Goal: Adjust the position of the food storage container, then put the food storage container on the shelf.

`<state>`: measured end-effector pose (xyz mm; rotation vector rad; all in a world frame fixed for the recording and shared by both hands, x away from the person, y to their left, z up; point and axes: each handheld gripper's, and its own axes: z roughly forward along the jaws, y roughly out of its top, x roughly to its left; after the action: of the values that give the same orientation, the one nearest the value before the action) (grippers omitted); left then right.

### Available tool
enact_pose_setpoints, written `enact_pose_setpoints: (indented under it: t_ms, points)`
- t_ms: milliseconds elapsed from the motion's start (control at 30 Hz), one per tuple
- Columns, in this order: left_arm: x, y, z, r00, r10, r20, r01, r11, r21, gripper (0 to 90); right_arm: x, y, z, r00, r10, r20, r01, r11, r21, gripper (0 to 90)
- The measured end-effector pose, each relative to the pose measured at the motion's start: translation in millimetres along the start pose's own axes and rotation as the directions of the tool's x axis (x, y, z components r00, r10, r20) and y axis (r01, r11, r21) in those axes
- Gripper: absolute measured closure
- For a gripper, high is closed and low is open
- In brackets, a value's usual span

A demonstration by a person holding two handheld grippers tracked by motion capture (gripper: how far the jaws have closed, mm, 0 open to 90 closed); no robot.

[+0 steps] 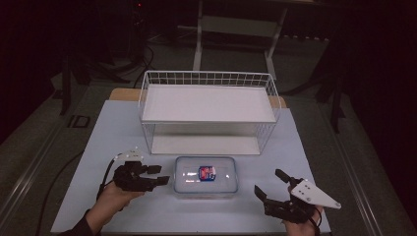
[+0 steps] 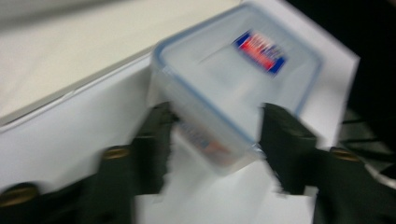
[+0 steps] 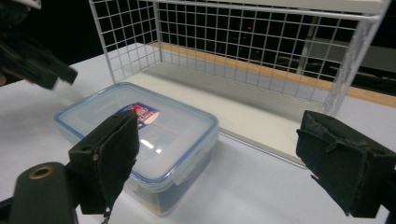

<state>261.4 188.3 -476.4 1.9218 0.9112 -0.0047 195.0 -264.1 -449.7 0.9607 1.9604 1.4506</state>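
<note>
High view: right gripper [image 1: 268, 185] and left gripper [image 1: 160, 175], both spread, flank the lidded container [image 1: 206, 176] near the wire shelf [image 1: 206, 110]. Left gripper view: jaws straddle one corner. Right gripper view: jaws gape; centre both before closing.

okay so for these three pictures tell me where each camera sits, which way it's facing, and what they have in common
High view: above the person's side, looking forward and down on the table, wire shelf rack, both hands and claws.
Left gripper view: rides the left claw, looking along its open jaws at the lidded plastic container; blurred.
Right gripper view: rides the right claw, facing container and rack, jaws open; the left claw shows upper left.
Shared: the container with its red-and-blue label.
</note>
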Motion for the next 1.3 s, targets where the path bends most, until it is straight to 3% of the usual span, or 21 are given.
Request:
enact_pose_setpoints:
  t_ms: [33,67,167,267,433,500,533,633,667,700,833,967,1033,1067,1100,1133,1167,1200,1233,1267,1300]
  points:
    - [-0.8,2.6,-0.8,0.9982,-0.013,0.058,0.014,0.9998,-0.014,30.0,0.7,0.5,1.0,1.0000,0.001,-0.007,-0.001,1.000,0.008,13.1]
    - [-1.8,4.2,-1.2,0.9981,-0.019,0.059,0.020,0.9996,-0.021,16.5,1.6,1.0,3.9,0.9998,-0.001,-0.022,0.001,1.000,0.018,13.5]
    - [-5.0,10.6,-0.3,0.9978,-0.028,0.061,0.030,0.9990,-0.033,12.5,2.0,2.2,7.7,0.9992,-0.001,-0.040,0.002,0.999,0.035,13.6]
    - [-9.8,24.0,2.5,0.9966,-0.041,0.071,0.045,0.9981,-0.044,0.6,2.6,10.9,19.5,0.9980,-0.011,-0.062,0.015,0.998,0.062,13.1]
    - [-13.1,34.5,7.9,0.9969,-0.054,0.057,0.057,0.9970,-0.052,0.1,0.2,20.3,32.8,0.9955,-0.010,-0.095,0.016,0.998,0.068,12.6]
    - [-13.2,37.0,10.2,0.9973,-0.055,0.048,0.058,0.9968,-0.055,0.1,-0.8,24.1,38.9,0.9961,-0.015,-0.087,0.022,0.997,0.075,12.6]
    - [-12.2,39.3,13.0,0.9970,-0.061,0.047,0.064,0.9965,-0.053,0.1,-2.5,27.5,45.9,0.9934,0.004,-0.114,0.005,0.997,0.083,12.8]
    - [-10.9,40.5,14.7,0.9972,-0.061,0.042,0.064,0.9963,-0.057,0.1,-2.7,28.8,48.4,0.9940,0.007,-0.109,0.005,0.995,0.101,13.3]
    - [-8.4,41.8,17.2,0.9962,-0.074,0.045,0.077,0.9954,-0.056,0.1,-3.3,30.7,53.8,0.9942,0.018,-0.106,-0.003,0.990,0.140,13.3]
    - [-5.3,43.2,20.4,0.9942,-0.095,0.051,0.098,0.9934,-0.060,0.2,-8.1,31.7,62.6,0.9859,0.093,-0.139,-0.071,0.984,0.161,13.2]
    - [-0.7,44.2,26.8,0.9920,-0.114,0.054,0.117,0.9919,-0.051,0.2,-12.3,31.7,72.6,0.9812,0.134,-0.139,-0.107,0.977,0.182,13.0]
    - [4.5,42.8,34.1,0.9868,-0.156,0.044,0.157,0.9871,-0.028,0.3,-16.7,29.5,84.1,0.9679,0.208,-0.142,-0.173,0.959,0.225,11.0]
    - [9.7,39.9,38.8,0.9761,-0.213,0.044,0.214,0.9769,-0.012,0.3,-19.5,27.0,88.6,0.9619,0.239,-0.133,-0.202,0.948,0.244,11.0]
    - [11.1,38.8,40.2,0.9706,-0.238,0.039,0.238,0.9713,-0.003,0.7,-21.7,24.7,91.7,0.9548,0.264,-0.137,-0.221,0.938,0.269,11.8]
    - [15.0,35.8,43.9,0.9575,-0.286,0.033,0.286,0.9580,0.024,5.8,-23.8,22.0,94.5,0.9457,0.301,-0.121,-0.255,0.919,0.300,14.2]
    - [15.0,35.8,43.9,0.9575,-0.286,0.033,0.286,0.9580,0.024,6.1,-23.8,22.0,94.5,0.9457,0.301,-0.121,-0.255,0.919,0.300,14.2]
    - [18.6,32.1,47.4,0.9458,-0.323,0.033,0.321,0.9457,0.048,6.1,-25.9,18.1,97.8,0.9302,0.347,-0.119,-0.292,0.896,0.335,15.7]
    - [18.6,32.1,47.4,0.9458,-0.323,0.033,0.321,0.9457,0.048,6.1,-25.9,18.1,97.8,0.9302,0.347,-0.119,-0.292,0.896,0.335,15.7]
    - [20.3,29.3,49.4,0.9388,-0.341,0.047,0.338,0.9389,0.064,6.2,-28.0,13.8,100.2,0.9160,0.384,-0.115,-0.322,0.876,0.360,17.3]
    - [20.3,29.3,49.4,0.9388,-0.341,0.047,0.338,0.9389,0.064,6.2,-28.0,13.8,100.2,0.9160,0.384,-0.115,-0.322,0.876,0.360,17.3]
    - [20.8,27.8,50.1,0.9309,-0.362,0.049,0.358,0.9304,0.080,6.5,-30.8,9.3,103.0,0.8978,0.426,-0.113,-0.354,0.850,0.390,18.1]
